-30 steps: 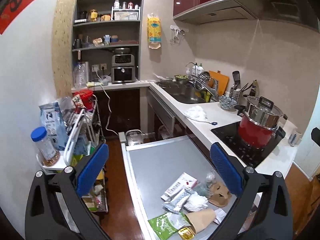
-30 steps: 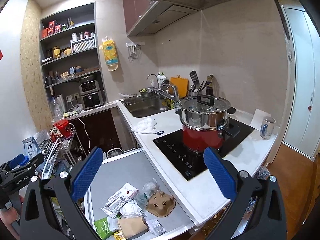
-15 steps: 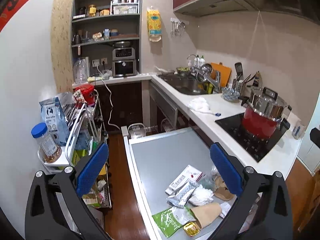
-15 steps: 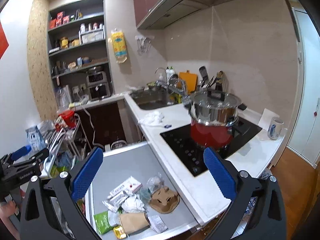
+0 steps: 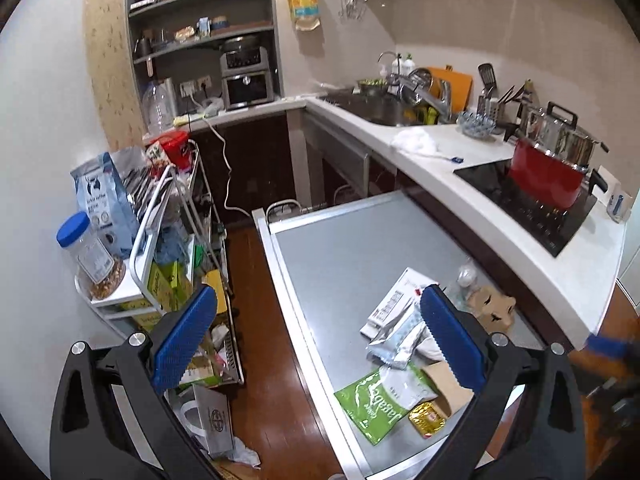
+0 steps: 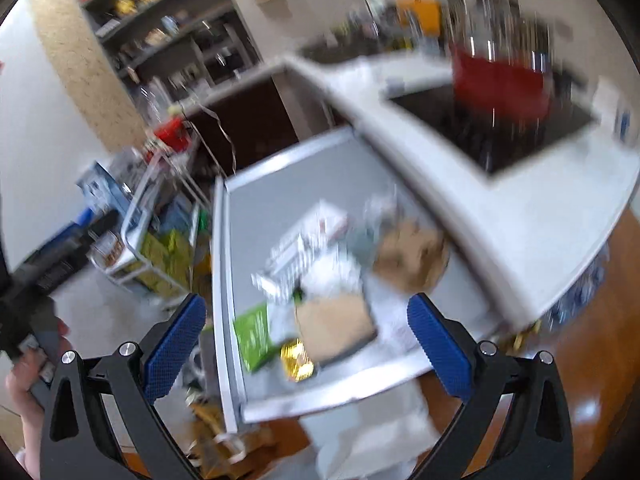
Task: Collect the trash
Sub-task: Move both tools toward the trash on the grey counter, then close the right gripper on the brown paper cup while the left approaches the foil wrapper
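Observation:
A pile of trash lies at the near end of the grey table [image 5: 340,248]: a green packet [image 5: 376,408], a silver pouch [image 5: 394,344], a white box [image 5: 400,300], brown paper [image 5: 444,384], a gold wrapper [image 5: 426,416] and a cardboard piece [image 5: 492,310]. My left gripper [image 5: 319,296] hangs open above the table's left edge, holding nothing. The right wrist view is motion-blurred. There my right gripper [image 6: 307,304] is open and empty over the green packet [image 6: 254,332], gold wrapper [image 6: 296,360] and brown paper [image 6: 334,322].
A wire rack [image 5: 160,208] full of packets and jars stands left of the table. The white counter on the right carries a red pot [image 5: 548,176] on a black hob, with a sink [image 5: 380,108] beyond. A white bag [image 5: 208,420] lies on the wooden floor.
Both grippers have tipped down and come closer to the trash pile, which now sits higher and larger in view. The right one moves fast enough to blur. Both stay open.

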